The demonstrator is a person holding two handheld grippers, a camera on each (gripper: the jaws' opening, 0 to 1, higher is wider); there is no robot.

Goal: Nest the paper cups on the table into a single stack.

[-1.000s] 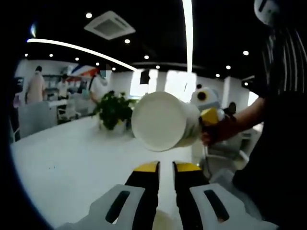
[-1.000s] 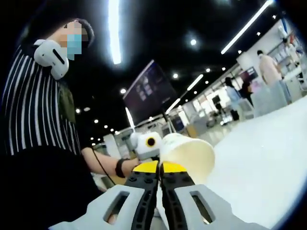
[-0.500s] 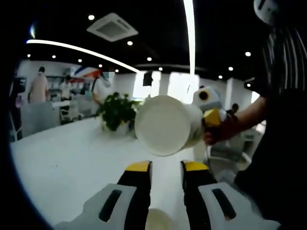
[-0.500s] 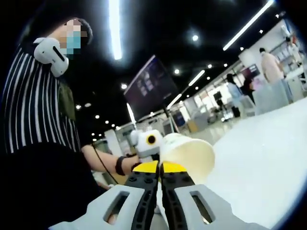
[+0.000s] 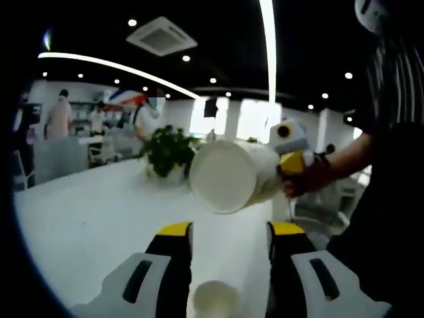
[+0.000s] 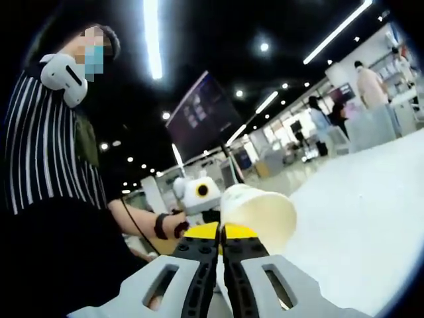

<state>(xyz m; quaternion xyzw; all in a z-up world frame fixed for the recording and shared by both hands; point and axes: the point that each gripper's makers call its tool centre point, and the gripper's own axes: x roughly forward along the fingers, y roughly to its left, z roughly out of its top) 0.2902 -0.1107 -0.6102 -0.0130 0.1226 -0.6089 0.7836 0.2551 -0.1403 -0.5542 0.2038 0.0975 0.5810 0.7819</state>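
A white paper cup (image 5: 232,175) lies on its side in the air, mouth towards the left gripper view. My right gripper (image 5: 291,162), coming in from the right with a hand behind it, grips it. In the right gripper view the same cup (image 6: 260,212) sticks out past my right gripper (image 6: 220,232), whose jaws are shut on its wall. My left gripper (image 5: 228,232) stands open below the held cup, apart from it. The rim of another paper cup (image 5: 213,298) shows low between its jaws; whether they touch it is unclear.
A white table (image 5: 93,212) stretches left and ahead, with a potted plant (image 5: 169,151) at its far side. A person in a striped top (image 6: 53,165) stands close by. Other people and desks fill the distant room.
My left gripper's jaws have spread from nearly shut to wide apart, and a cup's rim has come into view between them. The right gripper still holds its cup.
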